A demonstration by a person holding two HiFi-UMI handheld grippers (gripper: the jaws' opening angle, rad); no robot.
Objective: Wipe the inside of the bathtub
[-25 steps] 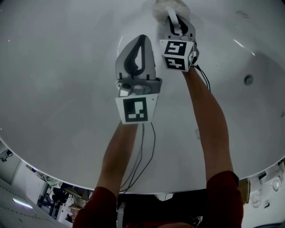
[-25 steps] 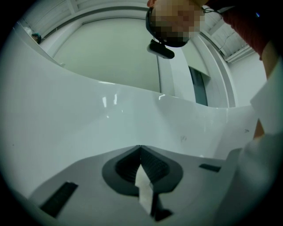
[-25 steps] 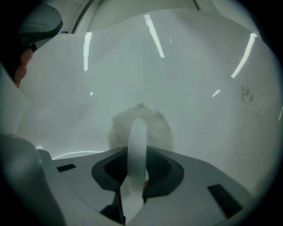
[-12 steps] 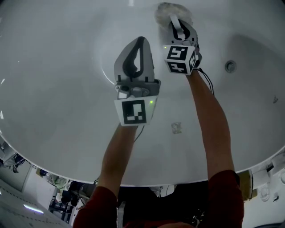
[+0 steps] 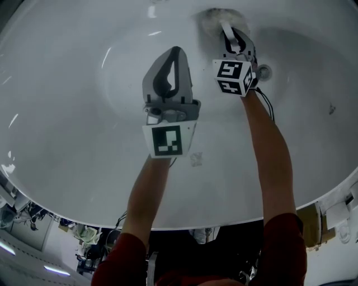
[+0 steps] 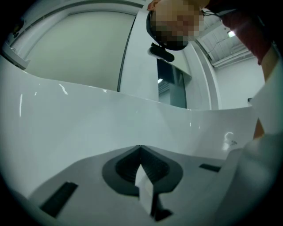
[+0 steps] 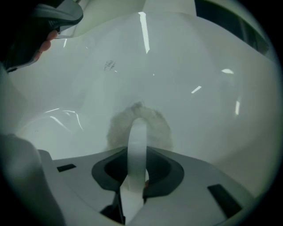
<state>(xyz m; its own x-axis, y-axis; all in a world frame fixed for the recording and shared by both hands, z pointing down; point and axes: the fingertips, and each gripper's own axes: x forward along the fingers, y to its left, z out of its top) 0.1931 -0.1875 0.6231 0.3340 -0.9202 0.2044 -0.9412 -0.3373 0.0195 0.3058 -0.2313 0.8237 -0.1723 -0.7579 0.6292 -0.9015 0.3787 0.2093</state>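
Observation:
The white bathtub [image 5: 67, 111] fills the head view, and both arms reach down into it. My right gripper [image 5: 226, 28] is at the top, shut on a fluffy grey-white cloth [image 5: 212, 17] that is pressed against the tub's surface. In the right gripper view the cloth [image 7: 154, 126] spreads round the closed jaws of the right gripper [image 7: 138, 121]. My left gripper [image 5: 177, 51] hovers mid-tub to the left, shut and holding nothing. The left gripper view shows that gripper [image 6: 140, 149] aimed at the tub's wall [image 6: 88, 123].
The drain [image 5: 264, 71] lies just right of the right gripper. A small mark [image 5: 196, 159] sits on the tub floor by my left forearm. The tub's rim [image 5: 313, 206] curves along the bottom, with room clutter [image 5: 84, 246] beyond it.
Both grippers have shifted across the tub towards the drain, which now sits close beside the right gripper. The cloth has stayed held and pressed to the surface.

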